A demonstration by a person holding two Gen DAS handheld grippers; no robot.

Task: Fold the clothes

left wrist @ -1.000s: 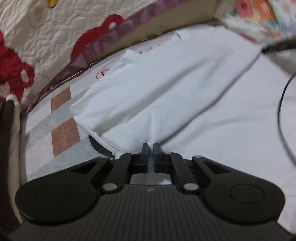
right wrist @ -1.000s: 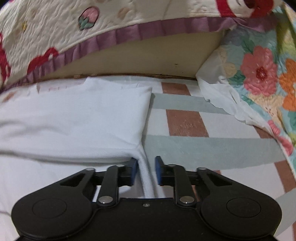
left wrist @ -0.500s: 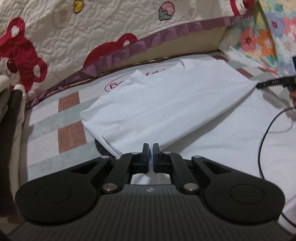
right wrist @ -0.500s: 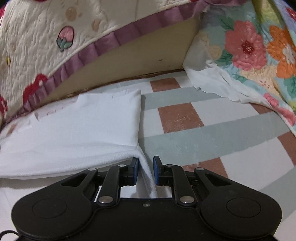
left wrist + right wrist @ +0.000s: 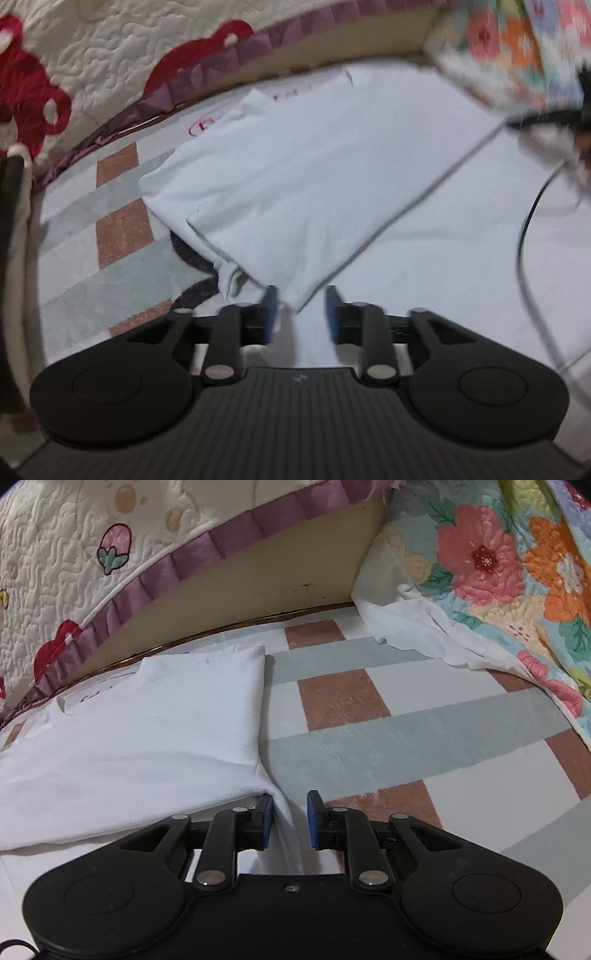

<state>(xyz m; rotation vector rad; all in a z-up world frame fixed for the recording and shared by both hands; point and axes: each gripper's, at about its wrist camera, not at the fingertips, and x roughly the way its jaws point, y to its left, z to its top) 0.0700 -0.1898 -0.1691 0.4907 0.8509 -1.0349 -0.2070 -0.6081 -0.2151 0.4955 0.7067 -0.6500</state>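
Both grippers, left [image 5: 298,310] and right [image 5: 290,819], stand with jaws apart, a folded corner of the white T-shirt [image 5: 314,177] between each; withdrawing straight back should spare the fold.

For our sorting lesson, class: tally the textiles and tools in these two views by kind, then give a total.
White shirts: 1
Checked rugs: 1
Quilts: 2, a bear one and a floral one
Tongs: 2, left and right
Black cables: 1
Total: 7
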